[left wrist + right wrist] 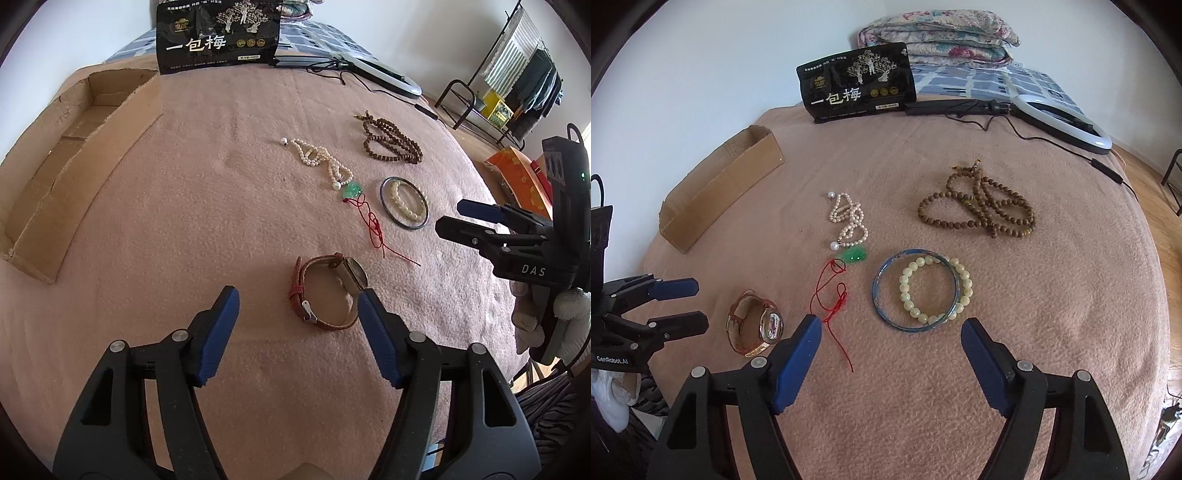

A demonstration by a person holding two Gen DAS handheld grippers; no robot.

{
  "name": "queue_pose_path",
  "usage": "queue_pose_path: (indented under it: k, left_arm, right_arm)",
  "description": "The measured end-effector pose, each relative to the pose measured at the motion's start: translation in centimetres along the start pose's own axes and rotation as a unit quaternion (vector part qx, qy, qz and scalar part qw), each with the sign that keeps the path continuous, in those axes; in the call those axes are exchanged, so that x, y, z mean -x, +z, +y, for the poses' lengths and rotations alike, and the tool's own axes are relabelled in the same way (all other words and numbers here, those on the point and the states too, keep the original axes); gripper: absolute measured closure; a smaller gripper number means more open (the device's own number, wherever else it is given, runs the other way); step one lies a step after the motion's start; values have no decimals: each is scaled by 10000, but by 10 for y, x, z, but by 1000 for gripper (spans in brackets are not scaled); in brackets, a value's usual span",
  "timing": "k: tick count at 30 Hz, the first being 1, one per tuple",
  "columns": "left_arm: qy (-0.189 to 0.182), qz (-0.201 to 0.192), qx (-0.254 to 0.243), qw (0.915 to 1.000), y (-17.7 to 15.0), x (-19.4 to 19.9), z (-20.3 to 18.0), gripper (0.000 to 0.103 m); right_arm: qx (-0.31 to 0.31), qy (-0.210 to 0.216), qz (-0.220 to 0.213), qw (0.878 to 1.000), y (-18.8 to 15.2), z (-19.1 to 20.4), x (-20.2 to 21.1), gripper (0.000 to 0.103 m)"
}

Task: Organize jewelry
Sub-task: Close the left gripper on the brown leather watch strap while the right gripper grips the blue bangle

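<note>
Watch (327, 291) lies between spread left gripper (298, 301) fingers; close squarely on strap. Right gripper (891, 334) gapes, empty.

The blanket (1052, 332) is dusty pink. On it lie a watch (753, 325) with a red-brown strap, a blue bangle (882, 306), a pale cream bead bracelet (964, 284), white pearls (849, 218), a green pendant (854, 255) on red cord (831, 314) and dark brown beads (979, 210). The box (720, 188) is plain tan cardboard. The pouch (857, 81) is black with white characters and a gold tree print. Both grippers (297, 325) (892, 354) are black — blue pads. The quilt (942, 33) is floral; the sheet (979, 81) has blue checks.
</note>
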State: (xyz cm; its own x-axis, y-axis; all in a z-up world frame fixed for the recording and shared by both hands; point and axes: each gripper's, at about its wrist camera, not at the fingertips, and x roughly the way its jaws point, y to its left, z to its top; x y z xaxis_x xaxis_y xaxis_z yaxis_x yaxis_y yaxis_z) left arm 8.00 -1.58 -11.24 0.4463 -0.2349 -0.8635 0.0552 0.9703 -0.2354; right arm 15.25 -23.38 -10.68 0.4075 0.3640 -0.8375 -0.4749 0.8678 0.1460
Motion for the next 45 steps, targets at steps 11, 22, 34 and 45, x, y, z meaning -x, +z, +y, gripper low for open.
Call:
queue_pose_path:
  k: [11, 22, 34, 45]
  left_arm:
    - [10, 214, 279, 9994, 6, -22, 9, 42]
    - [16, 399, 306, 9987, 5, -35, 10, 49]
    - [64, 511, 449, 9977, 7, -47, 16, 65]
    - [82, 511, 416, 9978, 6, -47, 14, 66]
  right_arm:
    - [132, 30, 114, 9998, 6, -1, -19, 22]
    - [265, 45, 136, 9995, 13, 2, -31, 22]
    - [236, -58, 201, 9995, 14, -5, -44, 22]
    - [212, -223, 248, 9992, 16, -7, -53, 16]
